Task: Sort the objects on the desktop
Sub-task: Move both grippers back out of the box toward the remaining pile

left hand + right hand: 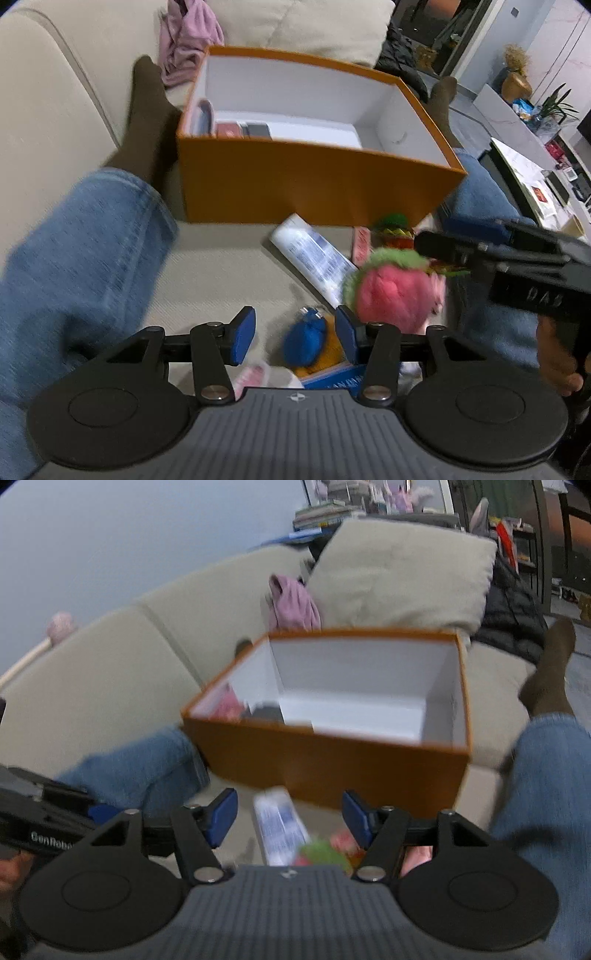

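Left hand-held gripper (295, 334): jaws wide, nothing gripped, above a blurred blue pouch (306, 341) on the sofa (221, 269). Right hand-held gripper (290, 818): jaws wide, empty, over a blurred white tube (280, 823). Orange box (314, 184) beyond, contents partly hidden; pink-and-green plush (391, 291) smeared by motion.

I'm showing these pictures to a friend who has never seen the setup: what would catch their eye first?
The big orange box with its white inside, standing on the beige sofa between the person's jeans-clad legs. Next, the fluffy pink and green plush toy in front of the box, beside a white and blue tube, with the open left gripper just before them.
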The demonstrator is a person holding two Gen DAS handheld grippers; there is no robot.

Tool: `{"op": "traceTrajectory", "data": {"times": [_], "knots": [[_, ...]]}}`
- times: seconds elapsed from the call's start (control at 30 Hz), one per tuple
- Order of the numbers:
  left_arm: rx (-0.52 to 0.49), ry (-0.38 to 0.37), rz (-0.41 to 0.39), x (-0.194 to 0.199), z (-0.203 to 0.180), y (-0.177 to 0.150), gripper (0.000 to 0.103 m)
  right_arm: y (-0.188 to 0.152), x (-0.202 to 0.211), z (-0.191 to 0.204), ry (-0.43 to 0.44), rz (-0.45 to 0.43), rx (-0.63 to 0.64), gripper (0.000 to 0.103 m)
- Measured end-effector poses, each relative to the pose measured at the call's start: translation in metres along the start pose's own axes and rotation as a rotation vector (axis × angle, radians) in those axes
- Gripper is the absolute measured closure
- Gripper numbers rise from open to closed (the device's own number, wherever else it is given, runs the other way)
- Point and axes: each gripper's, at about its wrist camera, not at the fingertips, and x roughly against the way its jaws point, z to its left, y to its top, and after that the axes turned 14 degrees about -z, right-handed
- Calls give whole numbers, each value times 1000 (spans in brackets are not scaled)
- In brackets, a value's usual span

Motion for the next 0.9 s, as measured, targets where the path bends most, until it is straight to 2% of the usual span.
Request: {"op": "traceTrajectory", "data": {"times": [0.17, 0.3, 0.4, 0.67, 0.8, 0.9], "knots": [[24, -20, 1, -20, -5, -4, 48, -24, 1, -14, -41, 97, -26, 41], [55, 3, 31, -44, -6, 0, 48, -31, -4, -16, -24, 137, -36, 44], [56, -12, 47, -53, -11, -2, 48, -38, -14, -15, -29, 168, -24, 48], [71, 8, 97, -81, -13, -3, 48, -44, -32, -2, -1, 180, 63, 48], [94, -6, 115, -94, -12, -1, 48, -34, -26, -16, -15, 164, 17, 51], [104, -2, 149, -108, -14, -3, 50, -25, -20, -29, -65, 140, -8, 52]]}}
